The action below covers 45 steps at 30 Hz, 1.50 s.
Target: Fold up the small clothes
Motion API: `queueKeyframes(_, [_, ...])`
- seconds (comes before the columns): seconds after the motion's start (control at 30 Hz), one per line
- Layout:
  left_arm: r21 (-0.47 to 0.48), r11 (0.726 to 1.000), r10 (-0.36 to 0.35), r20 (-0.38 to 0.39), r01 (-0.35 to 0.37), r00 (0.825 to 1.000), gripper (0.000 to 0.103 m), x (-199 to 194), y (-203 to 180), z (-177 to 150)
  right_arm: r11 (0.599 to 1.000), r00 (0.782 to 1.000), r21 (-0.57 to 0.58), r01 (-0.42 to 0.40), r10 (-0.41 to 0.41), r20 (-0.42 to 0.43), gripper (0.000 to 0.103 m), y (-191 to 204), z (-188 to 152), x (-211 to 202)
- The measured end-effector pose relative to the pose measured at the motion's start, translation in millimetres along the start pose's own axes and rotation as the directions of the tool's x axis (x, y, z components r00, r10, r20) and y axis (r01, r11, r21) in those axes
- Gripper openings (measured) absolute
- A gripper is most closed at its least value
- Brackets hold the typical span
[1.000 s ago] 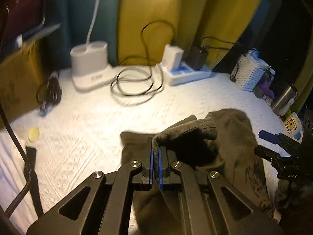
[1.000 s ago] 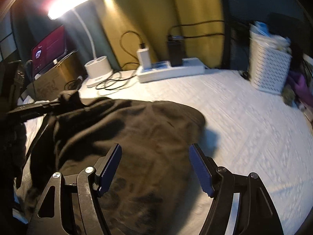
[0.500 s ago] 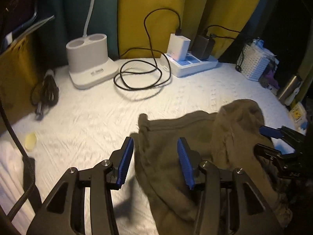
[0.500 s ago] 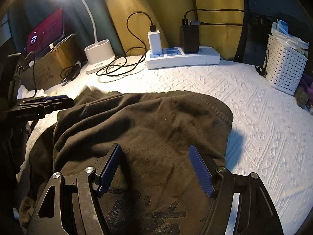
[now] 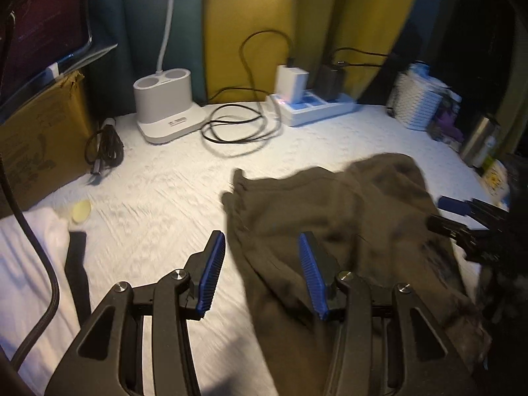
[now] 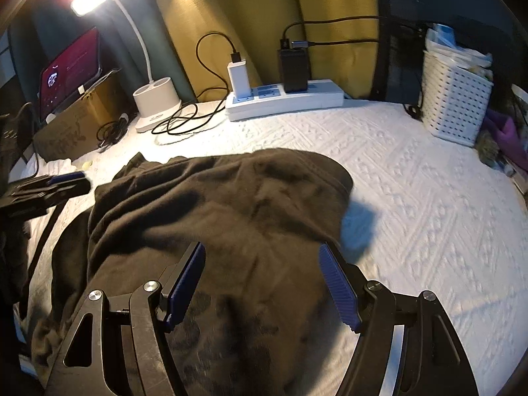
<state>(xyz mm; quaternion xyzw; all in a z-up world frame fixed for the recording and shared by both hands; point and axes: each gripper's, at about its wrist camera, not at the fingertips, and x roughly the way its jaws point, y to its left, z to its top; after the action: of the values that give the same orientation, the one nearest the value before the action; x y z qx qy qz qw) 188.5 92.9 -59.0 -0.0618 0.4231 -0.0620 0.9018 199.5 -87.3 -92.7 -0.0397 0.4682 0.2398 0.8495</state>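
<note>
left gripper [image 5: 260, 270] released garment [image 5: 346, 217] (now lying flat) — fingers [image 5: 211, 274] apart

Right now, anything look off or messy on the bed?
The garment is the main oddity: it lies bunched and wrinkled on the bedspread, one corner poking up at its far left. Both claws hang open above it, holding nothing. A black cable sprawls in loose loops by the power strip.

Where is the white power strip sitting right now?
The power strip sits at the back of the white bedspread against the yellow curtain, between the lamp base on its left and the white basket on its right.
</note>
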Motion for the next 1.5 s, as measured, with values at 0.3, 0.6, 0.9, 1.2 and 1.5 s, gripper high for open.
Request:
queueKeyframes(0.3, [0.095,0.986,-0.141,0.013,0.139,0.990,0.046,-47,-56,-43,1.000,1.000,0.008,0.020,-0.020,0.023,0.073,2,-31,-39])
queueKeyframes(0.6, [0.156,0.936,-0.318,-0.015,0.316,0.948,0.075,-60,-84,-86,0.999,0.999,0.011,0.039,-0.039,0.031,0.073,11,-66,-70])
queueKeyframes(0.9, [0.111,0.931,-0.343,-0.048,0.347,0.938,0.011,-58,-83,-112,0.999,0.998,0.003,0.043,-0.043,0.042,0.073,27,-89,-91])
queueKeyframes(1.2, [0.098,0.956,-0.274,-0.027,0.275,0.961,0.007,-97,-76,-137,0.998,0.999,-0.040,0.038,-0.038,0.002,0.073,49,-111,-93])
queueKeyframes(1.5, [0.016,0.958,-0.282,-0.113,0.286,0.953,0.010,-83,-59,-156,0.995,0.996,-0.083,0.049,-0.055,-0.070,0.074,61,-144,-84])
